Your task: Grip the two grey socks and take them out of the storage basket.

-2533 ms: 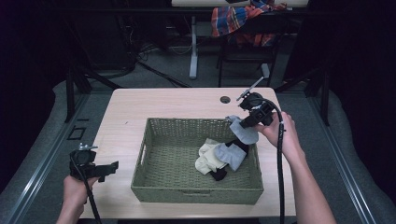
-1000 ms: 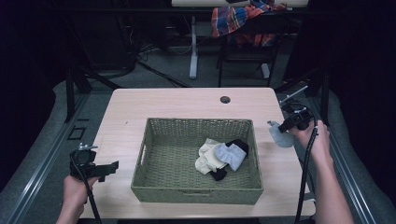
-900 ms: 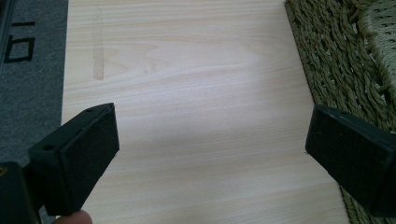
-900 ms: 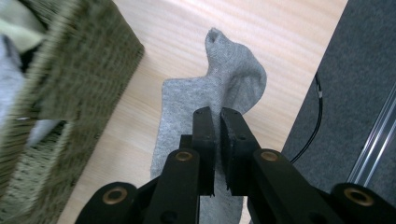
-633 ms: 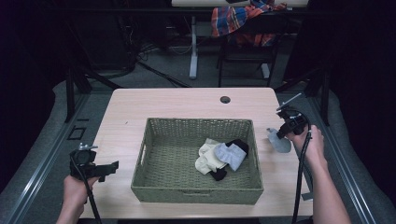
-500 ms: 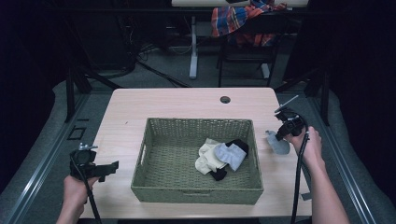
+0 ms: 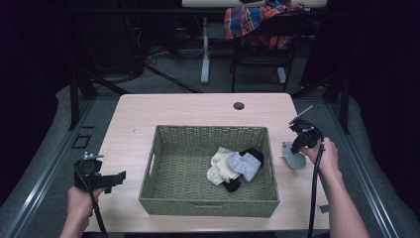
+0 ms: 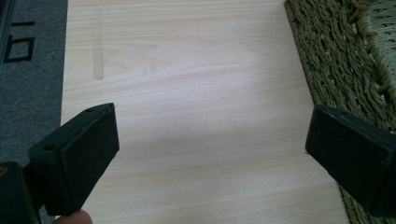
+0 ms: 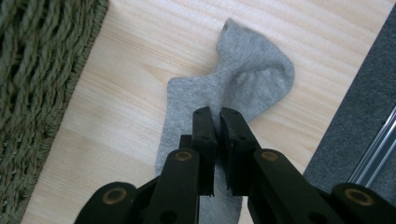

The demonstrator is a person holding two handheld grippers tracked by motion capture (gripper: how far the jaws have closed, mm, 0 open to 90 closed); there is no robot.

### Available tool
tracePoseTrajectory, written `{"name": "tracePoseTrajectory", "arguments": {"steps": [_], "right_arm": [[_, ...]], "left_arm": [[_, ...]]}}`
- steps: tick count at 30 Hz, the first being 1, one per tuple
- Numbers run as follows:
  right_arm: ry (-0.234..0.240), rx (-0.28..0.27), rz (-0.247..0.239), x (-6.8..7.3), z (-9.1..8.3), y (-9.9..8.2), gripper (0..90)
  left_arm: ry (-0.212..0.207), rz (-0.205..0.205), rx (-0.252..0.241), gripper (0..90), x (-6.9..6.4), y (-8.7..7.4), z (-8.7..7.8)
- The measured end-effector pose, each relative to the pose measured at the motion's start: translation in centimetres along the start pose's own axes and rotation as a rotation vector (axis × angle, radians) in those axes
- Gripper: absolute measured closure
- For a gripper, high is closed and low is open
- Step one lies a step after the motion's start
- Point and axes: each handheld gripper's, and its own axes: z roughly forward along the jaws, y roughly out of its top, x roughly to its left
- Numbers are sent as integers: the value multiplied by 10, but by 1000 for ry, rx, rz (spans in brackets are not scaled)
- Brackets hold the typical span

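A grey sock (image 9: 224, 93) lies flat on the wooden table (image 7: 198, 111) to the right of the green woven basket (image 7: 163, 198). My right gripper (image 9: 217, 116) is shut on a pinched fold of that grey sock (image 7: 293, 156), low over the table; in the high view the right gripper (image 7: 298, 144) sits near the table's right edge. More socks, cream (image 7: 220, 168), light grey (image 7: 245, 163) and black (image 7: 253, 153), lie piled inside the basket. My left gripper (image 8: 210, 135) is open with only bare tabletop between its jaws; the left gripper (image 7: 116, 177) hovers at the basket's left side.
The basket wall (image 8: 345, 60) is close to the left gripper's right jaw. A small dark hole (image 7: 238, 105) marks the table's far side. Grey floor (image 9: 355, 107) lies just past the table's right edge. A chair with plaid cloth (image 7: 257, 20) stands behind the table.
My right gripper carried the grey sock from above the basket out to the right and sank to the table there. The left gripper stayed in place.
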Motion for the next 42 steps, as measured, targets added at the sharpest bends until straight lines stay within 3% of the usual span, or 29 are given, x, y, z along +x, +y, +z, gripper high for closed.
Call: {"name": "tracePoseTrajectory", "arguments": {"steps": [6,10,12,14,15,17,18,23,29,34,36,39,42], "right_arm": [[6,-12,-2,0,-1,0,781],[14,-24,3,-2,-7,0,595],[20,-35,1,-3,-17,0,498],[28,-65,12,-2,-21,-1,467],[56,-86,-4,0,-34,-1,384],[64,-82,-20,1,-39,-1,355],[66,-99,-45,4,-51,-2,295],[62,-137,-64,12,-68,-2,175],[56,-169,-129,34,-87,1,120],[78,-186,-232,66,-97,6,106],[80,-188,-244,69,-98,6,101],[92,-191,-295,90,-98,10,71],[105,-186,-324,99,-97,11,65]], "left_arm": [[0,0,0,28,0,0,0],[0,-1,-1,28,0,0,0],[-1,0,-1,28,0,0,0],[-1,0,0,28,0,0,0],[0,2,-2,28,0,0,0],[0,0,0,28,0,0,0],[1,1,1,28,0,0,0],[1,2,-2,28,0,0,0],[0,2,0,28,0,0,0],[1,2,0,28,0,0,0],[1,2,0,28,0,0,0],[0,2,0,28,0,0,0],[0,2,1,28,0,0,0]]}}
